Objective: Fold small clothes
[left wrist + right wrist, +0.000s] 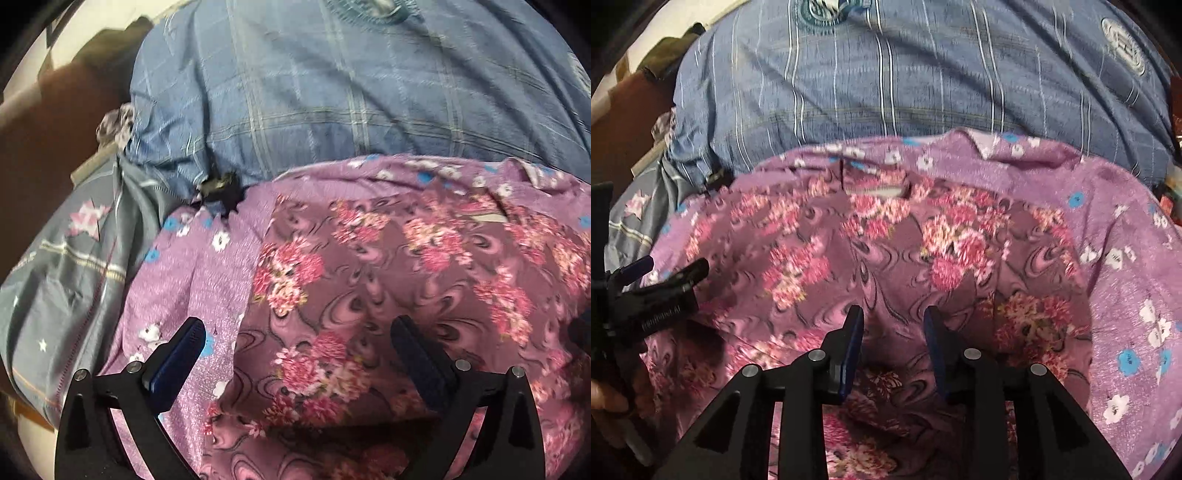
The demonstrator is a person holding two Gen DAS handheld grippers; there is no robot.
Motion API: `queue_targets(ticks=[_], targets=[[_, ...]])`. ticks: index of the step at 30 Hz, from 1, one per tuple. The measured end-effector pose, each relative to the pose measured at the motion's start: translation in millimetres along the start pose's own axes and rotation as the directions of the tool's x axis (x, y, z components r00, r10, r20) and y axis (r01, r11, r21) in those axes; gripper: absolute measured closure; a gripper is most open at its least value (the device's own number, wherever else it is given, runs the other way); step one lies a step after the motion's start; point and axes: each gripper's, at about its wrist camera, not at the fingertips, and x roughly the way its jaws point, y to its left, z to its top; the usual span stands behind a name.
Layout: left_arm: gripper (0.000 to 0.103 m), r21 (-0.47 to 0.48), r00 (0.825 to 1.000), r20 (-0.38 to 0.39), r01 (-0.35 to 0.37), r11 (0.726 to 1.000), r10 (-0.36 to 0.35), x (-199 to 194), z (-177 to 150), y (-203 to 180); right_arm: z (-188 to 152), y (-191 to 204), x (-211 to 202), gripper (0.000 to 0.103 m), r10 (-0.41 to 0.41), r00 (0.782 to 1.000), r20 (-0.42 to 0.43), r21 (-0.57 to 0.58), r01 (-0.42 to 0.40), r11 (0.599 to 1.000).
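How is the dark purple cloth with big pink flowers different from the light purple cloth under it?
The dark purple cloth has big pink flower bunches and swirls; the light purple cloth has small white and blue flowers. The dark one lies on top; the light one spreads out beneath it, showing at the sides. Both are flowery, wrinkled and purple.

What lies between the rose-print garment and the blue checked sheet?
A strip of lilac cloth with small flowers separates the rose-print garment from the blue checked sheet, clearest in the right wrist view.
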Motion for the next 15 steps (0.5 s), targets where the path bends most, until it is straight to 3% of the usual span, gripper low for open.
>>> queue_targets(ticks=[4, 7, 10, 15], targets=[[0.002, 0.024, 0.999, -0.014, 0.035, 0.999, -0.034, -8.7, -10.3, -12.0, -7.1, 8.8, 17.8, 0.065, -0.033, 0.997, -0.068, -0.039, 0.031, 0.999], [0.002, 0.049, 0.998, -0.042, 0.051, 0.998, -0.049, -7.7, -14.8, -15.2, -9.4, 15.7, 19.0, 0.063, -0.071, 0.996, -0.045, -0.080, 0.067, 0.995], [0.002, 0.072, 0.998, -0.046, 0.042, 0.997, -0.039, -7.1, -15.9, -18.0, -8.3, 12.7, 19.9, 0.063, -0.058, 0.997, -0.052, -0.064, 0.055, 0.996], [0.001, 0.037, 0.995, -0.071, 0.066, 0.997, -0.064, 3.7, -14.9, -14.7, -9.2, 12.6, 19.0, 0.062, -0.061, 0.997, -0.054, -0.063, 0.058, 0.996]])
